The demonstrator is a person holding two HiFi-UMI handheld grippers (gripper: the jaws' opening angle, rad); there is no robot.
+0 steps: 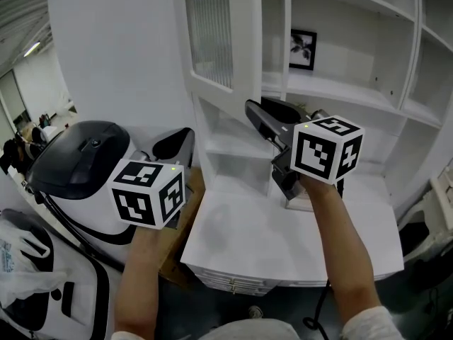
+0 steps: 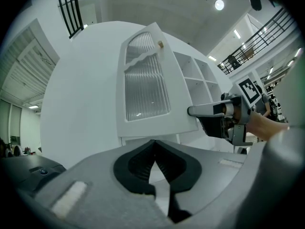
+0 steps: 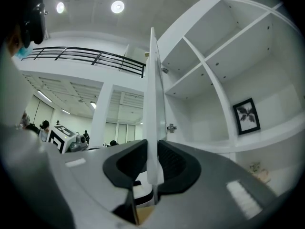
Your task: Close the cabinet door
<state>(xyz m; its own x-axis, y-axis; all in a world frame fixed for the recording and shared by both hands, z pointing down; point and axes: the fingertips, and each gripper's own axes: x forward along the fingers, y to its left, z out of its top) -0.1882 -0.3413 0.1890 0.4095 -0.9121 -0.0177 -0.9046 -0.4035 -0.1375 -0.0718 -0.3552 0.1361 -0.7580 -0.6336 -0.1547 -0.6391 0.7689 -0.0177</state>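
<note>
The white cabinet door (image 1: 209, 34) with a ribbed glass pane stands swung out from the shelf unit (image 1: 354, 83). My right gripper (image 1: 253, 112) reaches up to the door's lower free corner. In the right gripper view the door (image 3: 153, 104) shows edge-on between the dark pads of my right gripper (image 3: 151, 161), which press on it from both sides. The left gripper view shows the door's (image 2: 145, 80) front face and the right gripper (image 2: 193, 111) at its lower corner. My left gripper (image 1: 182, 137) hangs lower left, apart from the door. The left gripper's (image 2: 153, 147) tips meet on nothing.
A framed picture (image 1: 303, 48) stands on a middle shelf. The cabinet's white counter (image 1: 283, 232) juts out below my right arm. A black-and-white machine (image 1: 85, 161) and a cardboard box (image 1: 190, 204) sit at the left, with a plastic bag (image 1: 21, 261) lower left.
</note>
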